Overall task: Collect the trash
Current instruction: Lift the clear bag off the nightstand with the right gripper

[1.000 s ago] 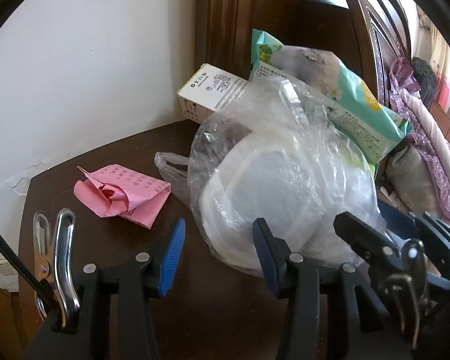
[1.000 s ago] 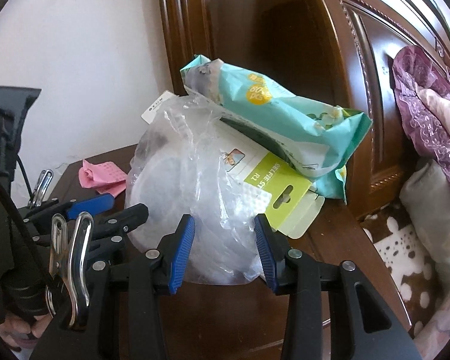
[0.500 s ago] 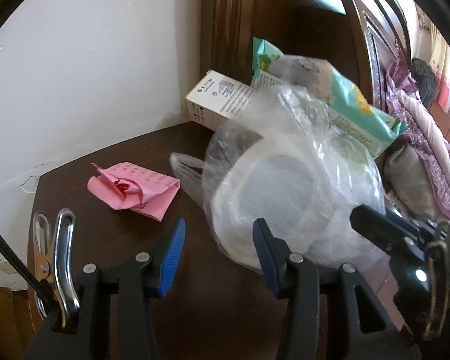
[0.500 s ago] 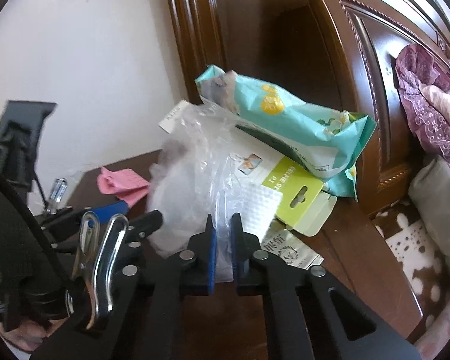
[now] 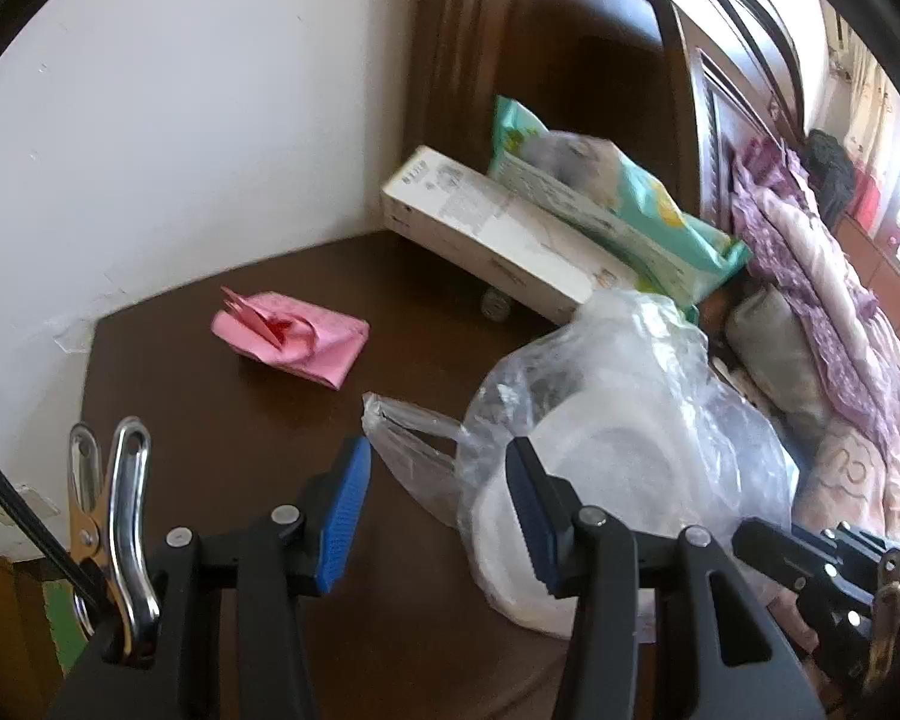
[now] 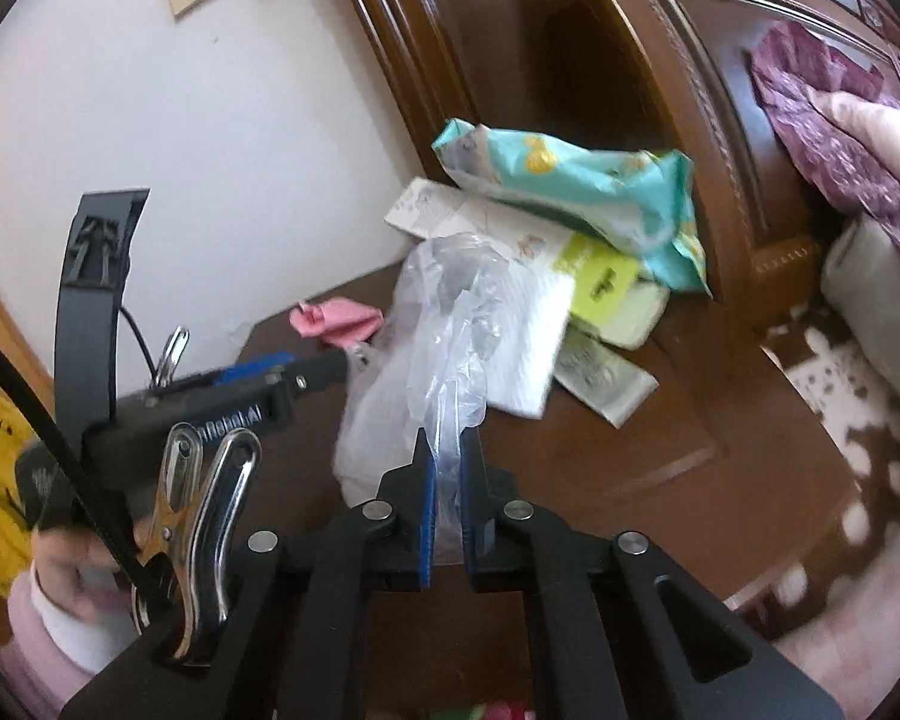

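Right gripper [image 6: 444, 480]: blue-padded jaws drawn nearly together, pinching a fold of the clear plastic bag [image 6: 426, 360]. Bag hangs off the pads; its bulk, with white round containers inside, sits at the near right edge of the dark wooden nightstand [image 5: 258, 420].

Left gripper [image 5: 435, 498]: jaws spread wide, holding nothing. A loose loop of the bag's handle [image 5: 408, 438] lies between its fingers, close to the left pad; contact cannot be judged. From the right wrist view the left gripper [image 6: 306, 369] reaches in from the left, tip just beside the bag.

On the nightstand:
- Pink crumpled paper packet [image 5: 291, 339], far left, well apart from the bag.
- Long white carton [image 5: 486, 234], far side, against the wall corner.
- Teal wipes pack [image 5: 606, 204] resting on top of the carton, leaning toward the carved wooden headboard [image 6: 690, 120].
- White and lime-green card package [image 6: 600, 282] and a small printed sachet [image 6: 600, 375], right of the bag, under the wipes pack.

Purple patterned bedding [image 5: 810, 276] far right, beyond the nightstand.
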A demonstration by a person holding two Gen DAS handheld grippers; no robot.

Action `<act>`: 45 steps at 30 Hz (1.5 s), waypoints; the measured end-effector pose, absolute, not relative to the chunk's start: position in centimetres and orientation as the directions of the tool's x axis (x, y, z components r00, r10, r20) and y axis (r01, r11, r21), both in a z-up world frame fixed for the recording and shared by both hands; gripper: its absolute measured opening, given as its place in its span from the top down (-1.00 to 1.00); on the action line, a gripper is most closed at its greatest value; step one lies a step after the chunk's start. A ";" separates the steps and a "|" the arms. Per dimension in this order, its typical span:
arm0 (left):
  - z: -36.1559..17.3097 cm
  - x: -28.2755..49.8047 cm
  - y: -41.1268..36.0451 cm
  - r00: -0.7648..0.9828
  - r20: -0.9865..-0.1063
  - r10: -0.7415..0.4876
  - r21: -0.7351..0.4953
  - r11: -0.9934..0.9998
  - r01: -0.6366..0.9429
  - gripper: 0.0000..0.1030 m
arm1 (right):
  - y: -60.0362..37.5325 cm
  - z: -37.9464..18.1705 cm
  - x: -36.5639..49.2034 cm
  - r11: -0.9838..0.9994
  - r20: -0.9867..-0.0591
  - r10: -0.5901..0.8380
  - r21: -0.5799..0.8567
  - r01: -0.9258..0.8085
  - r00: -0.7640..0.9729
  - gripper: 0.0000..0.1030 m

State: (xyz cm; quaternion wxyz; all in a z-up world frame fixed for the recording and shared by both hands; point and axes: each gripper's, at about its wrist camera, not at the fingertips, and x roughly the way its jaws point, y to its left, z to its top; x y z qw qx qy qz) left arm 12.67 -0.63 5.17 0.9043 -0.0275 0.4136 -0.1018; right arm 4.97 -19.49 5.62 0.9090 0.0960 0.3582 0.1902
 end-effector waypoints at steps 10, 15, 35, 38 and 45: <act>4.6 12.2 -1.5 0.557 -0.744 -0.369 -0.306 0.929 0.207 -0.19 | -23.0 4.2 4.6 0.947 -0.676 0.319 0.263 -0.186 0.665 0.69; 4.4 12.2 -3.4 0.546 -0.742 -0.390 -0.298 0.920 0.254 -0.23 | -24.0 4.7 5.1 0.945 -0.631 0.308 0.287 -0.155 0.712 0.29; 2.8 9.5 -7.2 0.481 -0.738 -0.473 -0.321 0.873 0.367 0.31 | -22.8 1.9 7.0 0.932 -0.636 0.349 0.315 -0.181 0.689 0.74; 3.4 8.6 -7.3 0.498 -0.734 -0.462 -0.297 0.877 0.377 0.37 | -22.7 2.5 6.3 0.929 -0.618 0.357 0.311 -0.199 0.700 0.80; 3.9 5.6 -7.5 0.509 -0.725 -0.465 -0.282 0.874 0.396 0.39 | -22.4 3.7 4.1 0.920 -0.586 0.380 0.319 -0.227 0.715 0.84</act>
